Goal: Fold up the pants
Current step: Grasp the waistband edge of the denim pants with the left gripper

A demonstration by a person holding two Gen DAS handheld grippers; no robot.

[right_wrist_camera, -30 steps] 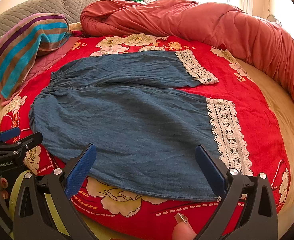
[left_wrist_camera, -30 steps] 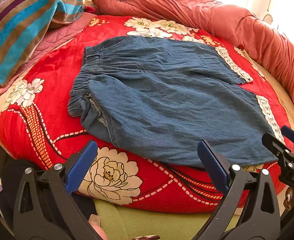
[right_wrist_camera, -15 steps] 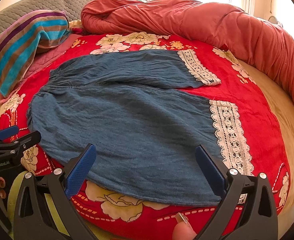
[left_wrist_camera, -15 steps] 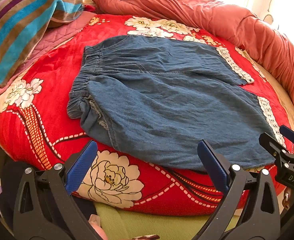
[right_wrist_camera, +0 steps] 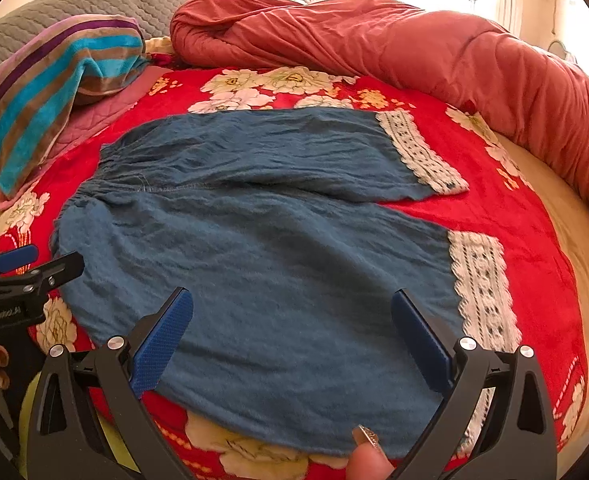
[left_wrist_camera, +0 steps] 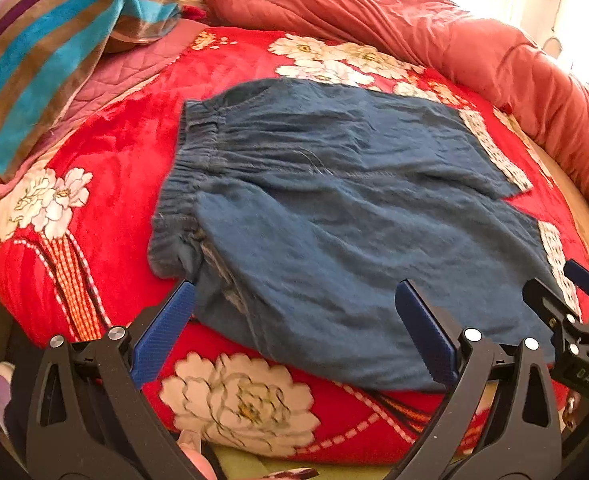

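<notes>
Blue denim pants [left_wrist_camera: 334, 208] [right_wrist_camera: 262, 248] with white lace cuffs [right_wrist_camera: 480, 288] lie spread flat on a red floral blanket, elastic waistband [left_wrist_camera: 182, 184] to the left, both legs running right. My left gripper [left_wrist_camera: 294, 320] hovers open over the near edge by the waistband end, nothing between its blue pads. My right gripper [right_wrist_camera: 292, 324] is open too, above the near leg close to its lace cuff. Each gripper shows at the edge of the other's view: the right gripper [left_wrist_camera: 574, 300] and the left gripper [right_wrist_camera: 26, 268].
The red floral blanket [right_wrist_camera: 514, 208] covers a round bed. A rolled salmon quilt [right_wrist_camera: 414, 48] curves along the back and right. A striped pillow [right_wrist_camera: 50, 88] lies at the left, with a grey padded headboard [right_wrist_camera: 74, 4] behind. A fingertip [right_wrist_camera: 368, 464] shows at the bottom.
Both grippers have moved forward and closer to the pants' near edge; the pants lie as before. Both stay open.
</notes>
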